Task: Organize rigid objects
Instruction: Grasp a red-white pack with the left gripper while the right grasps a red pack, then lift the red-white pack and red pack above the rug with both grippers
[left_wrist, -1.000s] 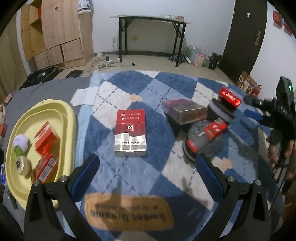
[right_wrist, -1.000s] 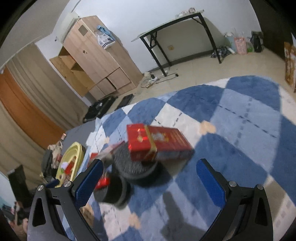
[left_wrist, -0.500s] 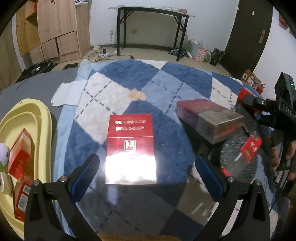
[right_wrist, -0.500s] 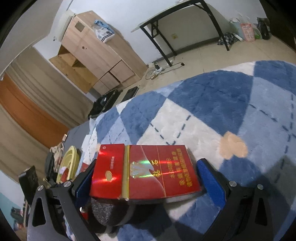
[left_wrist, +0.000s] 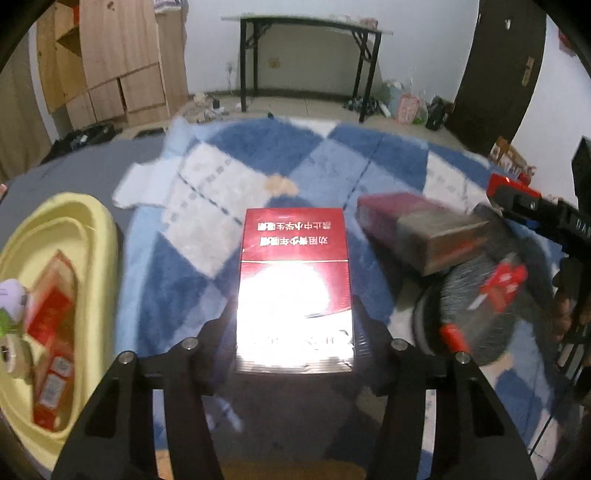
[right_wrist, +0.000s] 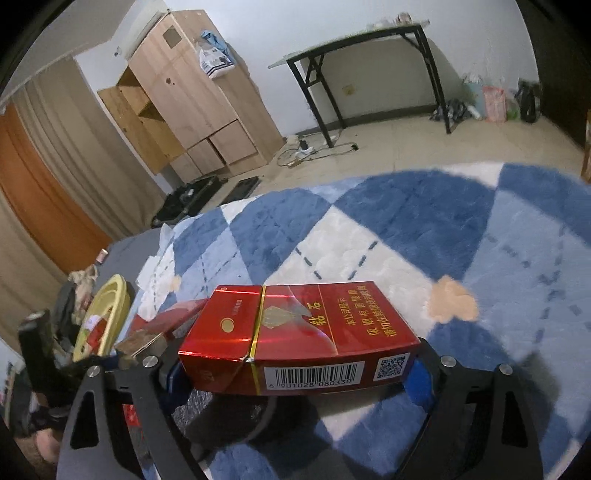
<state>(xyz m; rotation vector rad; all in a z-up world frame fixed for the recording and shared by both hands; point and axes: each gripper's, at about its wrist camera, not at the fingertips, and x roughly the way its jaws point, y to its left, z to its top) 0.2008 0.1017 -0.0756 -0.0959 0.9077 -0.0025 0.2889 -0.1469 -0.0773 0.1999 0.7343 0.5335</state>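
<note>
A red and silver cigarette pack (left_wrist: 293, 291) lies flat on the blue and white checked rug (left_wrist: 266, 147). My left gripper (left_wrist: 293, 321) is closing, with the pack's near end between its fingers and both pads against its sides. A red pack with gold lettering (right_wrist: 299, 332) rests on top of a dark grey roll (right_wrist: 229, 417). My right gripper (right_wrist: 295, 376) is closing too, its blue pads (right_wrist: 417, 380) meeting the two ends of that pack. In the left wrist view the right gripper (left_wrist: 517, 201) shows at the right edge.
A yellow tray (left_wrist: 99, 236) at the left holds red packs, a tape roll and a small lilac thing. A dark red and brown pack (left_wrist: 421, 232) leans on a grey roll with a red label (left_wrist: 476, 317). A black table (left_wrist: 306, 26) and a wooden cabinet (left_wrist: 122, 62) stand behind.
Both grippers moved forward over their packs, and their jaws narrowed from wide open until the fingers stand at the packs' sides.
</note>
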